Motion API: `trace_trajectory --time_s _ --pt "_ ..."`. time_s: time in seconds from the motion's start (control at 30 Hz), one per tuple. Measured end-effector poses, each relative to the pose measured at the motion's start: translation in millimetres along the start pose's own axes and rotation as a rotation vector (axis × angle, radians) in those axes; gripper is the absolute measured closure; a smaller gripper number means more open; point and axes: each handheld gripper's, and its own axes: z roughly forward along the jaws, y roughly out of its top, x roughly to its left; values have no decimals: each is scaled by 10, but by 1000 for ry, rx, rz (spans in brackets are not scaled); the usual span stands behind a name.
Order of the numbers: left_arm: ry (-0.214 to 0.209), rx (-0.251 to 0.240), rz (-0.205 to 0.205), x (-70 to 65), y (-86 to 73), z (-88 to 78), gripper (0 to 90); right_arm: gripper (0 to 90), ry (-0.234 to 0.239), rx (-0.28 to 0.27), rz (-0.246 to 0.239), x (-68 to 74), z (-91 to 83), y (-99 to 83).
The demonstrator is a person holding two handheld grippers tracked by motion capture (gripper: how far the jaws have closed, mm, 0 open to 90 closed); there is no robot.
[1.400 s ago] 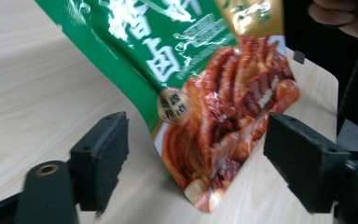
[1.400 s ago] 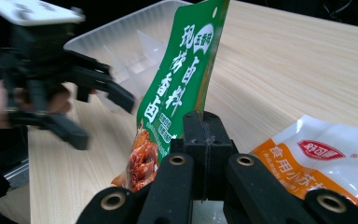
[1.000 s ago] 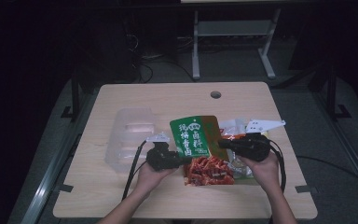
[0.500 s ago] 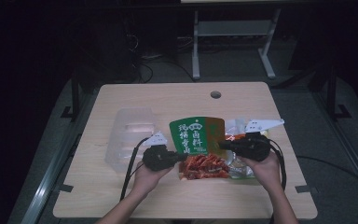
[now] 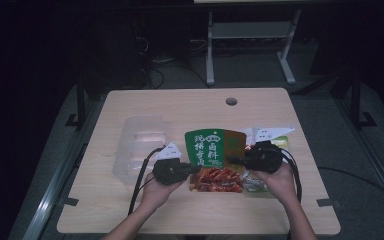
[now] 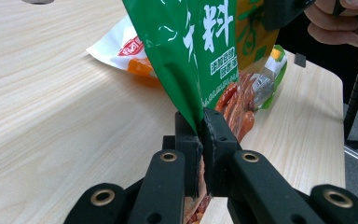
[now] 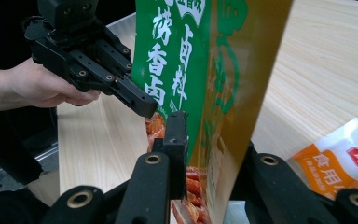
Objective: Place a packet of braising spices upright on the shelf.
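Green seasoning bag (image 5: 213,148): held up off the table between the two grippers, printed face toward the high camera. Its lower part shows red strips, printed or behind a clear window; I cannot tell which. In the left gripper view the bag (image 6: 193,51) rises straight out of the jaws; in the right gripper view it (image 7: 191,70) stands between that gripper's two jaws.

Left gripper (image 5: 172,170): jaws closed tight on the bag's lower left edge, the film pinched flat between the pads (image 6: 214,135).

Right gripper (image 5: 260,159): jaws have just been opening. The bag's right side sits between them, the left pad (image 7: 176,140) against the green face; the other jaw is hidden behind the orange-gold fold, so I cannot tell whether the bag is still pressed there.

Done so far: the bag is lifted and stretched between two grip points, one at each side edge.

Left to do, as I judge it: the top seal looks closed and I see no tear line, so opening the bag, if that is the aim, is not yet done. The right grip seems to be loosening, perhaps to re-seat.

Beyond the jaws: a white-and-orange sachet (image 7: 340,163) lies on the table just past the bag. A clear plastic box (image 5: 140,147) sits outside the left gripper, apart from it.

Table (image 5: 180,107): pale wood.
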Motion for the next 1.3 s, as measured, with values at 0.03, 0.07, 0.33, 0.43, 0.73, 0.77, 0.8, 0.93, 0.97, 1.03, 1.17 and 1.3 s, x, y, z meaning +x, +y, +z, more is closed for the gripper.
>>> trace_trajectory --time_s 0.03,0.07,0.33,0.43,0.73,0.77,0.8,0.93,0.97,1.03,1.17,1.3 --pt "5 0 4 -4 -6 -5 855 805 -12 6 -8 17 15 4" --pt "5 0 4 -4 -6 -5 852 805 -12 6 -8 17 15 4" --pt "9 4 11 -82 -17 -97 709 895 -9 -7 -25 61 -17 8" --pt "15 -7 15 -126 -36 -162 663 896 -7 -15 -35 89 -34 23" --pt "55 -32 42 -262 -140 -374 497 898 -37 -38 -73 268 -150 134" --pt "62 -19 62 -274 -147 -395 494 898 -41 -42 -80 276 -165 150" --pt "68 -15 76 -297 -160 -408 488 898 -44 -48 -78 287 -180 166" --pt "56 16 102 -346 -220 -440 476 898 -52 -95 -77 308 -248 231" --pt "51 11 102 -351 -243 -445 475 898 -56 -102 -75 310 -259 247" --pt "48 14 102 -361 -281 -456 473 898 -65 -98 -74 300 -262 296" --pt "41 25 119 -368 -334 -477 469 898 -69 -78 -68 303 -240 360" --pt "37 24 123 -373 -354 -476 476 898 -66 -83 -63 292 -231 400"
